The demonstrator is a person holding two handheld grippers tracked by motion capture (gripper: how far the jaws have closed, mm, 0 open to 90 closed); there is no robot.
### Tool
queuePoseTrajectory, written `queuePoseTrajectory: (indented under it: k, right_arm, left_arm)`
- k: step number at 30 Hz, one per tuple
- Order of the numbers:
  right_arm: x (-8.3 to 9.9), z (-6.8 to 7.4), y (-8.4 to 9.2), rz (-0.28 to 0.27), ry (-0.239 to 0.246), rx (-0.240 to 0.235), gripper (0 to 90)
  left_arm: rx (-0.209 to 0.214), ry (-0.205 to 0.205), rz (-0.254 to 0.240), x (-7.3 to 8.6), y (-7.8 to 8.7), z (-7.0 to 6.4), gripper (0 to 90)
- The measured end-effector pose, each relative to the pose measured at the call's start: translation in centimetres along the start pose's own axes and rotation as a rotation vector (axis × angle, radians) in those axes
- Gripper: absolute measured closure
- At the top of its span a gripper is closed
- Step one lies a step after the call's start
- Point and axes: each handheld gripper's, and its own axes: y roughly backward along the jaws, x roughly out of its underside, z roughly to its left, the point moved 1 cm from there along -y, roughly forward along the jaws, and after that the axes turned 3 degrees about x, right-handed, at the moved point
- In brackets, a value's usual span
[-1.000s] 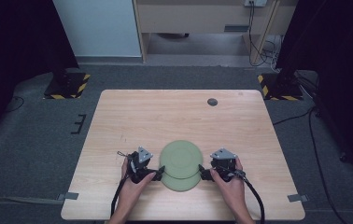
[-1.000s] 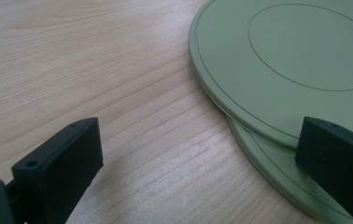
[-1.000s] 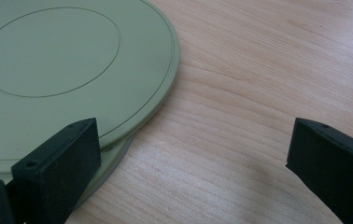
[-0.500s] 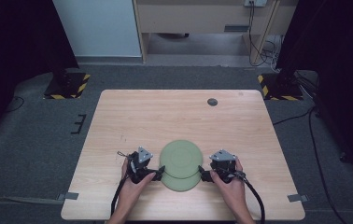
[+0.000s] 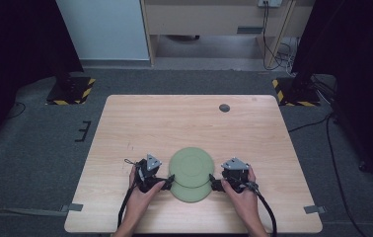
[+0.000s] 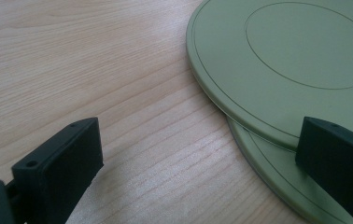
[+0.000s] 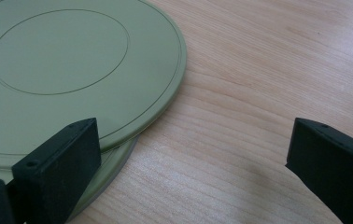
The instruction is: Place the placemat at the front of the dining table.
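Observation:
Two flat green plates lie stacked and offset near the table's front edge. The upper plate (image 5: 191,167) sits a little farther back than the lower plate (image 5: 190,195). My left gripper (image 5: 167,181) stands open at their left edge. In the left gripper view, one jaw hangs over the rim of the upper plate (image 6: 296,60) and lower plate (image 6: 277,182), the other over bare wood. My right gripper (image 5: 214,185) stands open at their right edge. In the right gripper view, one jaw overlaps the upper plate (image 7: 72,60) and lower plate (image 7: 116,161). Nothing is held.
The wooden table (image 5: 184,123) has a small dark round spot (image 5: 224,107) near its back right. Cables trail from both grippers toward the front edge. Grey floor surrounds the table, with striped stand bases at the back corners.

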Motion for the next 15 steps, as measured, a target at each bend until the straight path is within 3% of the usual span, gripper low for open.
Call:
queuePoseTrajectory:
  k: [15]
  right_arm:
    - [0.06,0.18,0.17,0.009,-0.008,-0.020,4.8]
  left_arm:
    - [0.002,-0.006,-0.001,0.00,-0.01,-0.10,0.1]
